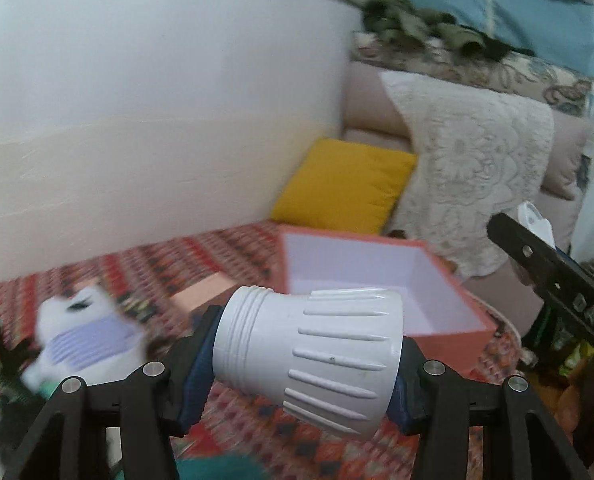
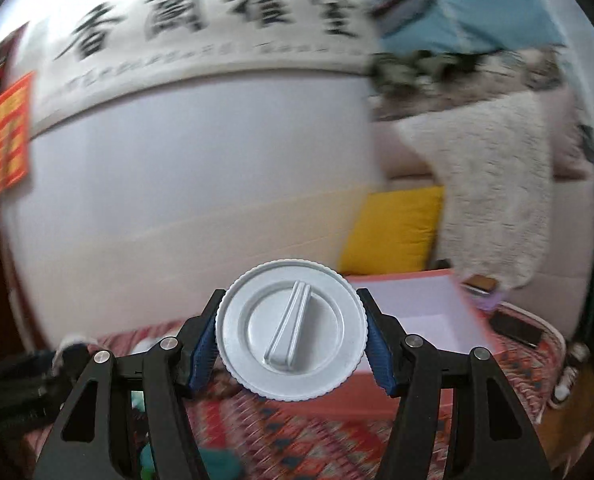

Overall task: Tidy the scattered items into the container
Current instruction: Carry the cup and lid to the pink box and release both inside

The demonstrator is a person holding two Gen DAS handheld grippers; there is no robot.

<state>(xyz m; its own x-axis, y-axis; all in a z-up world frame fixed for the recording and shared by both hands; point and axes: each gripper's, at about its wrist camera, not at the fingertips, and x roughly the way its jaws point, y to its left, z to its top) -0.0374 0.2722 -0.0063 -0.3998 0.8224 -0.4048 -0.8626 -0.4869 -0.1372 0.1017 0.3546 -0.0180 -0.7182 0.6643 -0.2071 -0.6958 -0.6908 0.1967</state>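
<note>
Left gripper (image 1: pixel 307 364) and right gripper (image 2: pixel 291 340): black angular linkage arms, round silver pivot screws, ribbed blue finger pads (image 2: pixel 201 354) at the tips.

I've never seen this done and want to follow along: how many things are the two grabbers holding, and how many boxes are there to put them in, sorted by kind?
White ribbed jar, held sideways in the left gripper: 1
White round lid, held in the right gripper: 1
Open pink box, white inside: 1
Total: 3
</note>
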